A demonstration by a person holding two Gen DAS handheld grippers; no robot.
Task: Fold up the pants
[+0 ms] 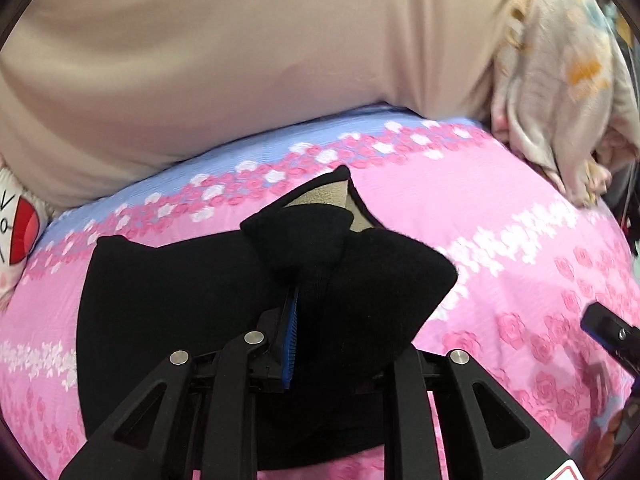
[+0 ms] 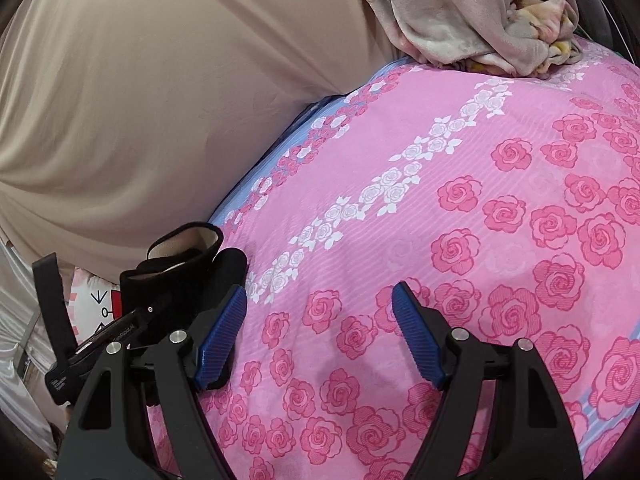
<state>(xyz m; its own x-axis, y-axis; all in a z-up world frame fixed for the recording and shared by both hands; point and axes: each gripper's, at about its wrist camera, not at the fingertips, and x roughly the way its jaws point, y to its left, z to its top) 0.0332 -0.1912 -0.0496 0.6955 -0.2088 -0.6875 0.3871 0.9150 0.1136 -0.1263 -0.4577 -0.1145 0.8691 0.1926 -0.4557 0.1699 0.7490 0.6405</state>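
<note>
Black pants [image 1: 192, 304] bunched on rose sheet [image 2: 460, 200] (perhaps pinched), left hand-held gripper [image 1: 316, 320]

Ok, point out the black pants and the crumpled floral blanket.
Black fleece-lined pants [image 1: 168, 300]: left wrist view, on the flat black fabric.
Crumpled pale floral blanket [image 2: 472, 20]: right wrist view, on its grey-pink folds.

Bed [image 2: 460, 208]: pink rose-print sheet, white flower bands, blue strip along far edge. Black pants [image 1: 168, 292] bunched on sheet, pale lining showing at open end. Crumpled pale floral blanket [image 2: 472, 20] on far corner. Beige fabric [image 1: 240, 60] along far side. Cartoon-print pillow [image 1: 20, 224] at left edge.
</note>
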